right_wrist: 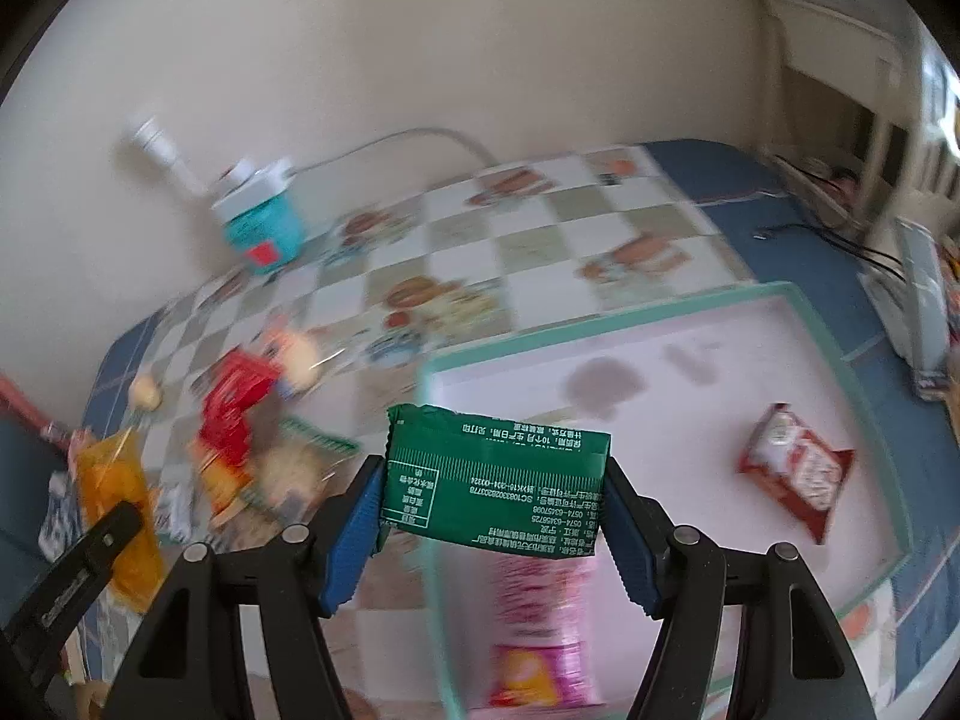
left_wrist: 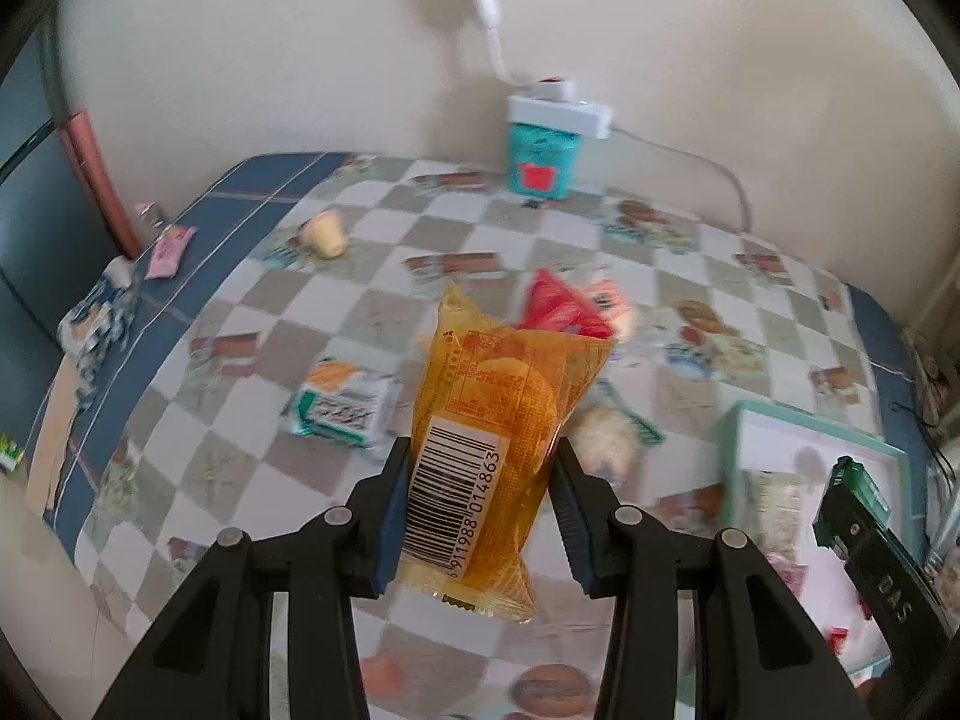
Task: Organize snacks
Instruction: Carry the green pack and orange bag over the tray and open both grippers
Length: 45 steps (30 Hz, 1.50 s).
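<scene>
My left gripper (left_wrist: 480, 456) is shut on an orange snack packet (left_wrist: 486, 420) with a barcode, held above the checked tablecloth. My right gripper (right_wrist: 495, 480) is shut on a green snack packet (right_wrist: 498, 480), held over the near left corner of a white tray with a teal rim (right_wrist: 750, 294). In the tray lie a red and white packet (right_wrist: 798, 474) and a pink packet (right_wrist: 540, 630). Loose snacks lie on the cloth: a red packet (left_wrist: 558, 306), a green and white packet (left_wrist: 342, 408), a round pastry in a wrapper (left_wrist: 606, 438).
A teal box with a white power strip (left_wrist: 549, 144) stands at the wall, its cable trailing right. A cream cup-shaped snack (left_wrist: 327, 234) and a pink packet (left_wrist: 168, 249) lie at the far left. The tray shows at the right in the left wrist view (left_wrist: 810, 420).
</scene>
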### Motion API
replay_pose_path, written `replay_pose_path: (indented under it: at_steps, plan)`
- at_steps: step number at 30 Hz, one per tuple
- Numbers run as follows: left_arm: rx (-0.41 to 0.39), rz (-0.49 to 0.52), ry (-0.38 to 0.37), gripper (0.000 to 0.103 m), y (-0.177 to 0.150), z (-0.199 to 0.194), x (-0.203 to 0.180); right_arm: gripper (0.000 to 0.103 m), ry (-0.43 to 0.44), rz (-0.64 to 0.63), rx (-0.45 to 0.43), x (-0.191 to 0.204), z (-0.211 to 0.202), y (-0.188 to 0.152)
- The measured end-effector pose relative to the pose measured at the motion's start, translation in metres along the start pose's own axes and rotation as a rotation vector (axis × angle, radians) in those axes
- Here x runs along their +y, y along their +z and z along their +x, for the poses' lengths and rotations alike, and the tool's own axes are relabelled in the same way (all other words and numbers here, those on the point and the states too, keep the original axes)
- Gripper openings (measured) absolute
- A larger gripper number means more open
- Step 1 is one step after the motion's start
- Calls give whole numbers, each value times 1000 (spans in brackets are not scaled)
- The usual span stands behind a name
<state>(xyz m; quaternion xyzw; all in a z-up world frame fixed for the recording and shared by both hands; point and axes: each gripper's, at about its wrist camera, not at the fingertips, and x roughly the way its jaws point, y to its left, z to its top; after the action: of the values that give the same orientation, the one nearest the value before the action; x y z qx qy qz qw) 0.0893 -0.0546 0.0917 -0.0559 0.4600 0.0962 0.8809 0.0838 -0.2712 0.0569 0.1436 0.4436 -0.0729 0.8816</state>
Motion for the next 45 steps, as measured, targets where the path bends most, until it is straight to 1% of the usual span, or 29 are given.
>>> replay_pose_path:
  at_steps: [6, 10, 15, 18, 21, 24, 27, 31, 39, 45]
  plan:
    - [-31, 123, -31, 46, -4, -4, -47, 71, -60, 96, -9, -44, 1, 9]
    - [-27, 208, -47, 46, -9, 0, -77, 71, -100, 150, -19, -69, 1, 13]
    - [-20, 306, -100, 46, -16, 4, -119, 71, -175, 178, -28, -91, 5, 17]
    - [-19, 374, -133, 46, -21, 7, -148, 71, -202, 196, -30, -104, 8, 19]
    - [-12, 415, -172, 46, -24, 11, -168, 71, -224, 212, -32, -116, 12, 23]
    - [-7, 452, -189, 46, -28, 18, -186, 71, -247, 208, -39, -122, 13, 27]
    - [-4, 475, -206, 46, -30, 24, -199, 71, -264, 205, -45, -126, 16, 31]
    - [9, 474, -239, 46, -29, 30, -208, 71, -277, 220, -42, -135, 22, 33]
    - [21, 457, -265, 46, -22, 45, -216, 71, -300, 229, -42, -146, 33, 38]
    - [42, 443, -266, 46, -18, 56, -216, 71, -304, 235, -37, -151, 41, 40]
